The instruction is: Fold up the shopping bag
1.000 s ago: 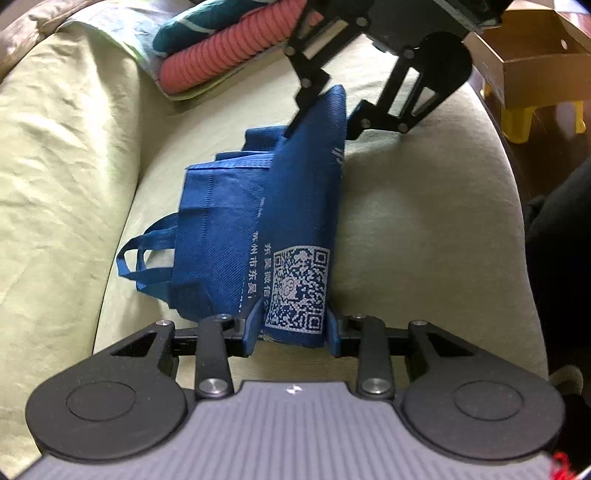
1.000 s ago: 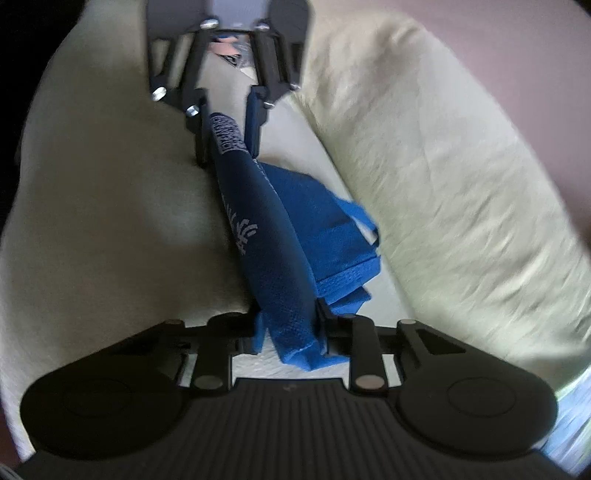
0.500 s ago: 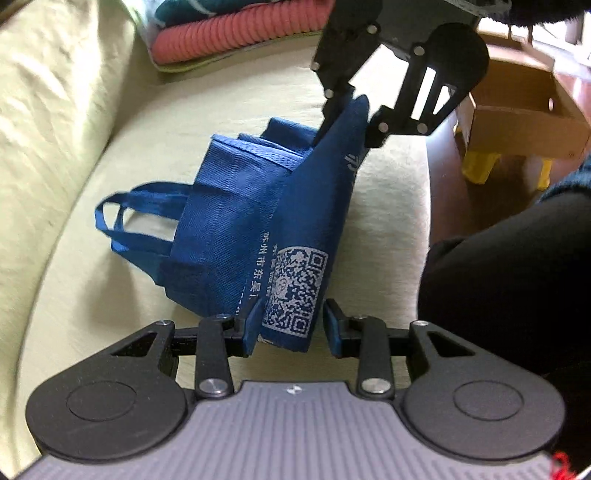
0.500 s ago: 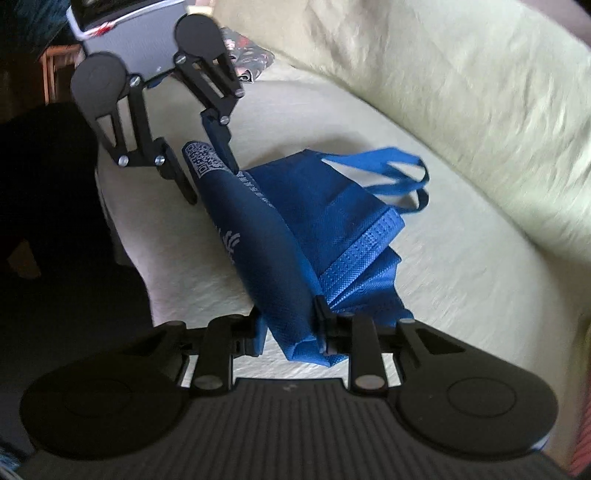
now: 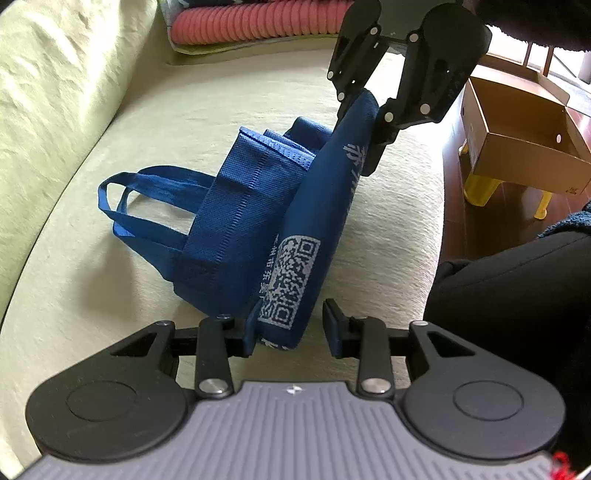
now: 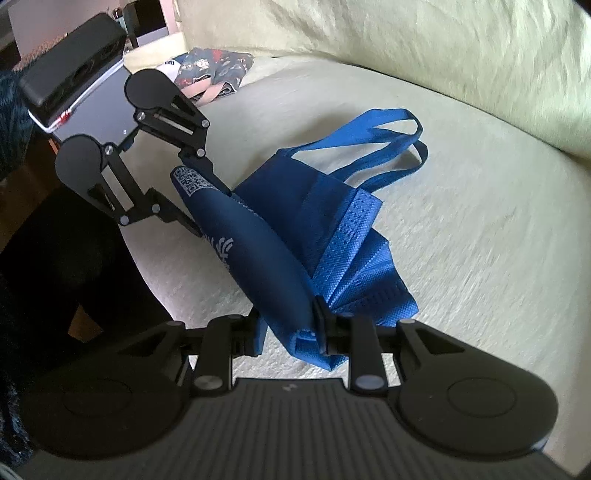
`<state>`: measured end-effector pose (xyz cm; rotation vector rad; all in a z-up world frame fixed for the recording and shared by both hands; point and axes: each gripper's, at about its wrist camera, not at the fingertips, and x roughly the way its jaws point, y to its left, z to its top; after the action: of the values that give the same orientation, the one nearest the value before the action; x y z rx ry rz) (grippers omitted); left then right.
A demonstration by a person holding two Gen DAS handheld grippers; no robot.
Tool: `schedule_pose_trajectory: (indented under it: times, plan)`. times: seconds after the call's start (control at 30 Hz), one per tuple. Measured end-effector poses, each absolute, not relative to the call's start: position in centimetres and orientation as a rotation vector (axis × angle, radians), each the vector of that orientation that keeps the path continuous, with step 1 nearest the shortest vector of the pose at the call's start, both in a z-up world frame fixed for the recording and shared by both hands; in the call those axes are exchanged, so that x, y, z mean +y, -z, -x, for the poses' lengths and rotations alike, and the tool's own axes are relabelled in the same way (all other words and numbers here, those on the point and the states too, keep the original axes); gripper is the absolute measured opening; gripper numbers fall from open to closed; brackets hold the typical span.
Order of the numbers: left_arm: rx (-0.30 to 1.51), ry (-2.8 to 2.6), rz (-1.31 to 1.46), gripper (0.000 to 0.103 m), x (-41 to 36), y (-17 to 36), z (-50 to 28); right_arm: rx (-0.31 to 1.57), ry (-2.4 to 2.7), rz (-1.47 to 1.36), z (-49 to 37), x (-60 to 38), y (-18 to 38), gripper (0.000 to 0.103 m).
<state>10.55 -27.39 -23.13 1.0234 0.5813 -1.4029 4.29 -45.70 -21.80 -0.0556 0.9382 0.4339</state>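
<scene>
A blue non-woven shopping bag (image 5: 258, 221) lies half folded on the pale green sofa seat (image 5: 184, 110), its handles (image 5: 140, 199) trailing to the left. A folded flap with a white QR code rises off the seat. My left gripper (image 5: 291, 330) stands open around the QR end; the fabric rests against its left finger, with a gap to the right one. My right gripper (image 5: 360, 129) is shut on the far end of the flap. The right wrist view shows the bag (image 6: 332, 229) clamped in the right gripper (image 6: 290, 328), and the left gripper (image 6: 205, 206) spread at the QR end.
A pink ribbed roll (image 5: 258, 22) lies on folded cloth at the far end of the seat. An open cardboard box (image 5: 517, 140) sits on a yellow stool over wooden floor. A person's dark-clothed leg (image 5: 517, 295) is at the right. Patterned cloth (image 6: 210, 70) lies on the seat.
My left gripper has opened and let go of the QR end of the bag. Both grippers swung round relative to the sofa, and the right one still clamps its end.
</scene>
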Motion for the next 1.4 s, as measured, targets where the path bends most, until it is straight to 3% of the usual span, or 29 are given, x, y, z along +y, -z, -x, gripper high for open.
schedule_pose_trajectory:
  times: [1.4]
  plan:
    - [0.599,1.373,-1.009,0.042,-28.8,23.6,-11.5,0.976,-0.330,-0.264,-4.8,-49.6,21.1,0.027]
